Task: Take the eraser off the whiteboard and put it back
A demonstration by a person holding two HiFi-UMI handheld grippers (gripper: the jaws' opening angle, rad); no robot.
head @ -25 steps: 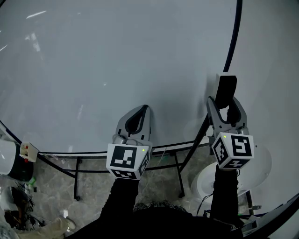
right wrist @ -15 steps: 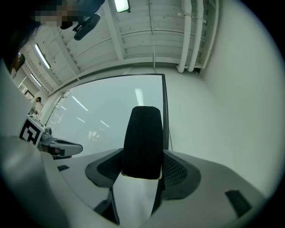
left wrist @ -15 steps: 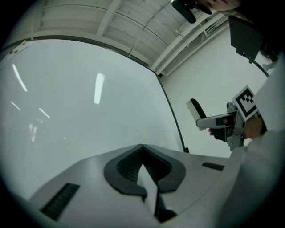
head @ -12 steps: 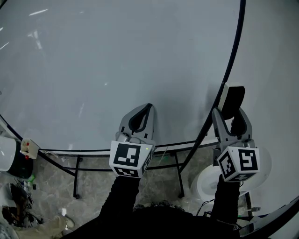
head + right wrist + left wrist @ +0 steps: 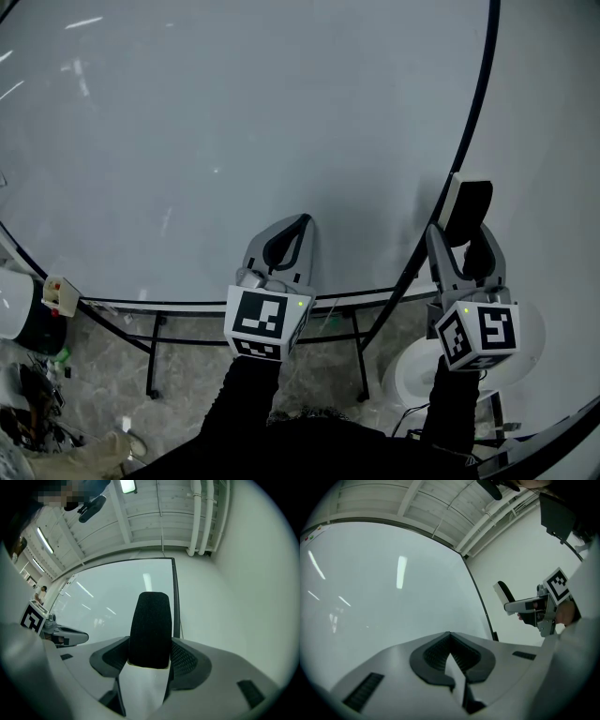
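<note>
The eraser (image 5: 467, 210), black felt on a white back, stands upright between the jaws of my right gripper (image 5: 464, 236), which is shut on it. It is held just right of the whiteboard's (image 5: 234, 122) black frame edge (image 5: 473, 122), off the board's face. In the right gripper view the eraser (image 5: 150, 627) fills the middle, with the board behind it. My left gripper (image 5: 289, 234) hovers in front of the board's lower part, shut with nothing in it; its pads (image 5: 461, 651) meet. From the left gripper view the eraser (image 5: 502, 591) shows at the right.
A plain white wall (image 5: 553, 141) lies right of the board. Below the board are its black stand legs (image 5: 150, 361) on a marbled floor. A white round object (image 5: 412, 370) sits at lower right, and a white and black cylinder (image 5: 19, 319) with clutter at lower left.
My right gripper with the eraser has shifted slightly to the right, past the board's black edge. The left gripper has stayed where it was.
</note>
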